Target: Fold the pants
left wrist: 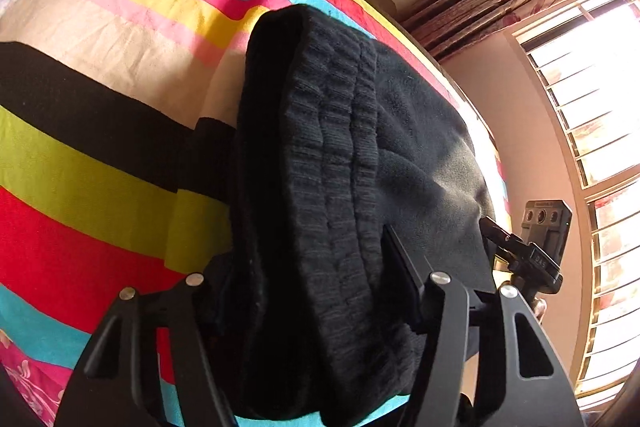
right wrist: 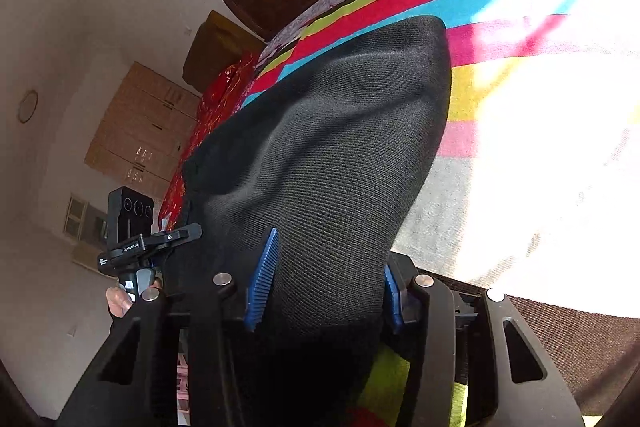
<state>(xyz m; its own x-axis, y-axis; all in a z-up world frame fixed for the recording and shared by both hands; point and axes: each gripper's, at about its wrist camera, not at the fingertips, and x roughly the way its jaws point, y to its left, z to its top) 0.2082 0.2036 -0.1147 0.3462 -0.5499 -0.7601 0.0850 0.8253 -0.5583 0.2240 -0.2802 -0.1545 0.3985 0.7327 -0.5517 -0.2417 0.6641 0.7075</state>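
The black pants [left wrist: 352,155] hang bunched between your two tools above the striped bed cover [left wrist: 120,75], with the ribbed waistband running down through the left wrist view and a plainer stretch of the same cloth filling the right wrist view [right wrist: 320,147]. You look to be in the middle of carrying or laying the garment over for a fold, so keep both ends level and the cloth lightly taut between them; judging from the sag in the fabric, letting one side drop first would throw a slanted crease. Bring the held edge down onto the part that is to lie beneath it, match the edges, and only then let go, one side no sooner than the other. Your left gripper [left wrist: 320,291] has its fingers closed in on the thick waistband, which fills the gap between them; the right-hand finger [left wrist: 404,267] presses the knit from the side, while the other one is hidden behind the cloth. Your right gripper [right wrist: 324,279] likewise clamps a fold of the pants, the blue ribbed pads [right wrist: 264,279] bearing on the fabric from either side with little room left. Each tool shows small at the edge of the other's view, and a hand [right wrist: 120,301] shows in the right wrist view holding the left one. Sunlight washes out the bed cover near the window [left wrist: 592,107], so watch your edges there.
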